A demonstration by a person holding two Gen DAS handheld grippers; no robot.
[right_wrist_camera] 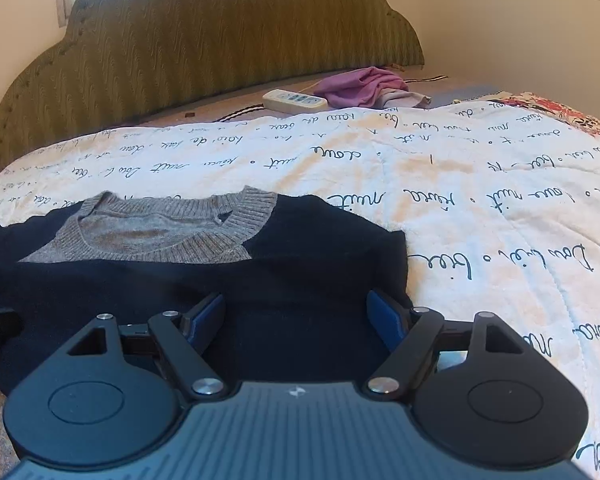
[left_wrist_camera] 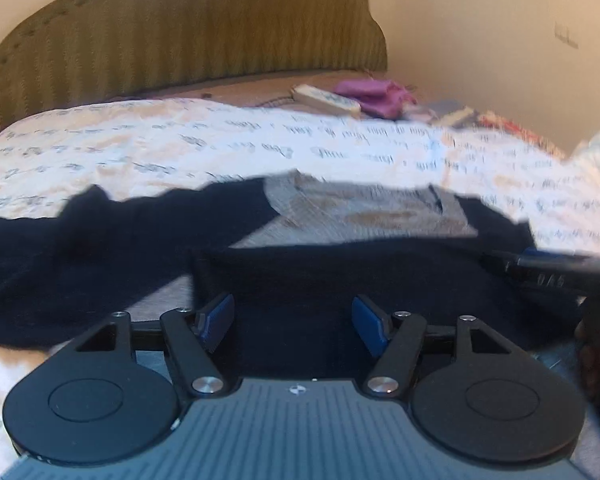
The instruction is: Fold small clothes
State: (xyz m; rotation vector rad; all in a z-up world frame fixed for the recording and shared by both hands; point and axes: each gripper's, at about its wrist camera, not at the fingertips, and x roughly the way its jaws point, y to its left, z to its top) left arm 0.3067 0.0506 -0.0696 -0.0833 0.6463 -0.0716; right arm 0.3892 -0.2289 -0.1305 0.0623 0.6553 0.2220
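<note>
Navy sweater lies flat — grey collar toward the headboard — both tongs gaping, empty, above it.

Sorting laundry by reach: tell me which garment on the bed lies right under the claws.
The navy sweater with the grey knit collar, spread flat just ahead of both claws. The purple garment lies crumpled far off by the headboard.

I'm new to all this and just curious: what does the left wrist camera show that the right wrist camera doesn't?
Only the left wrist view shows the right gripper reaching in from the side, and the sweater's spread sleeve. Only the right wrist view shows the sweater's folded right edge sharply. Both show the navy sweater, its grey collar, the white quilt, the power strip and open jaws.
</note>
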